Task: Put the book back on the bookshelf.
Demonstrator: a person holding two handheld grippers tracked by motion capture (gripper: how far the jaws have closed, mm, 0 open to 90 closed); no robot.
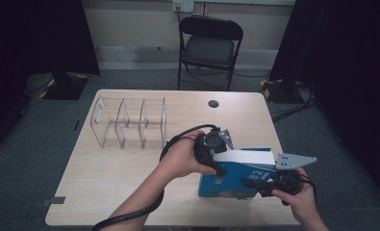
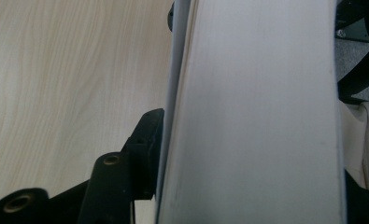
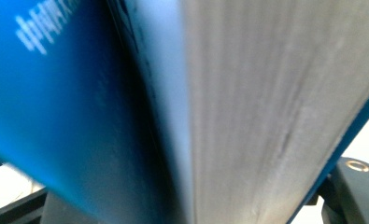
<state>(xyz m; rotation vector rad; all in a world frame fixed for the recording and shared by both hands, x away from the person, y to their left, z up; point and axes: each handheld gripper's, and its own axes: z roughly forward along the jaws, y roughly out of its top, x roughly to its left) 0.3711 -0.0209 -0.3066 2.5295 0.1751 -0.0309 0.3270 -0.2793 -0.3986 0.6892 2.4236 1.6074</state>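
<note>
At the bottom of the high view, a person's two forearms come in from the lower edge, each hand holding a black gripper. The right gripper (image 1: pixel 255 184) sits at the lower right of the frame, with a grey three-cornered plate on top, and its fingers clasp the near right end of a thick blue book (image 1: pixel 235 180). In the right gripper view the blue cover (image 3: pixel 56 116) and the grey block of pages (image 3: pixel 275 107) run up between the fingers from the bottom edge, with one finger (image 3: pixel 355 186) showing at the lower right corner against the cover; the fingers stand partly apart, closed onto the book's thickness.

Just left of it, near the centre of the high view, the left gripper (image 1: pixel 216 159) comes down on the book's top left end. In the left gripper view the pale page edge (image 2: pixel 257 116) rises through the middle of the frame, and a black finger (image 2: pixel 145 144) presses against its left side, so these fingers too hold the book, parted by its width.

The book stands on edge on the light wooden counter (image 1: pixel 130 178), in the lower right part of the frame, pages upward.

Farther back, at the upper left of the counter, stands a clear plastic rack (image 1: pixel 130 122) with several upright dividers, well apart from the book. Beyond the counter, at the top centre of the frame, a black folding chair (image 1: pixel 209 45) faces it.
</note>
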